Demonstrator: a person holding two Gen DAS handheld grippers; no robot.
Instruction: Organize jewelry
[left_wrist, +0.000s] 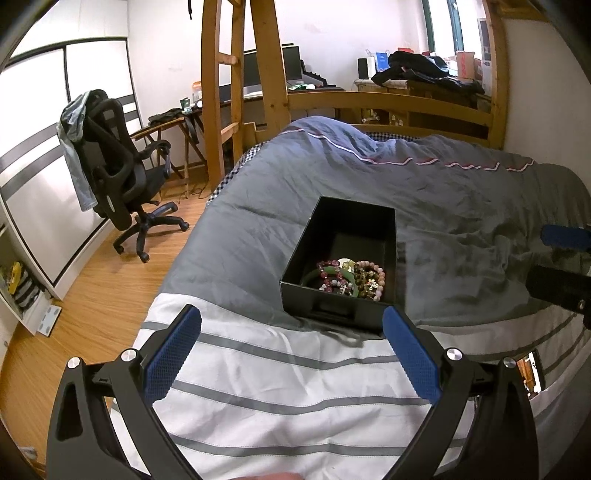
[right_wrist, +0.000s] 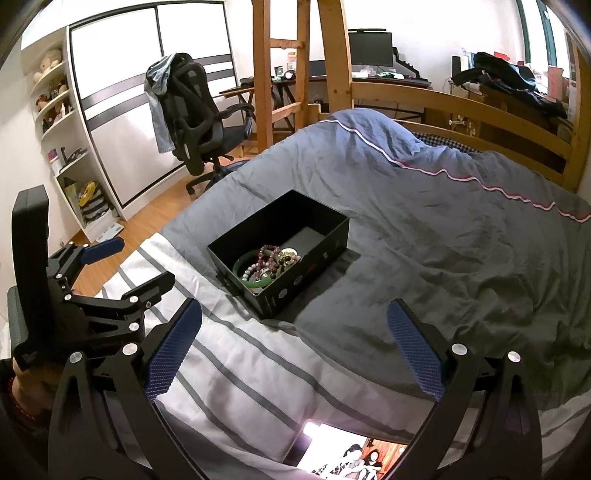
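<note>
A black open box (left_wrist: 384, 225) lies on the bed and holds a heap of bead bracelets (left_wrist: 364, 277) and a green bangle (left_wrist: 318, 274). It also shows in the right wrist view (right_wrist: 332, 225), with the bracelets (right_wrist: 271, 258) and the green bangle (right_wrist: 255, 282) in its near end. My left gripper (left_wrist: 291, 325) is open and empty, just in front of the box's near wall. My right gripper (right_wrist: 293, 317) is open and empty, a little short of the box's near corner. The left gripper (right_wrist: 110, 266) shows at the left of the right wrist view.
The bed has a grey duvet (left_wrist: 443, 192) and a white striped sheet (left_wrist: 280, 387). A phone with a lit screen (right_wrist: 351, 454) lies on the sheet near me. An office chair (left_wrist: 122, 177), wooden bunk posts (left_wrist: 218, 92) and a desk stand beyond. Wood floor lies to the left.
</note>
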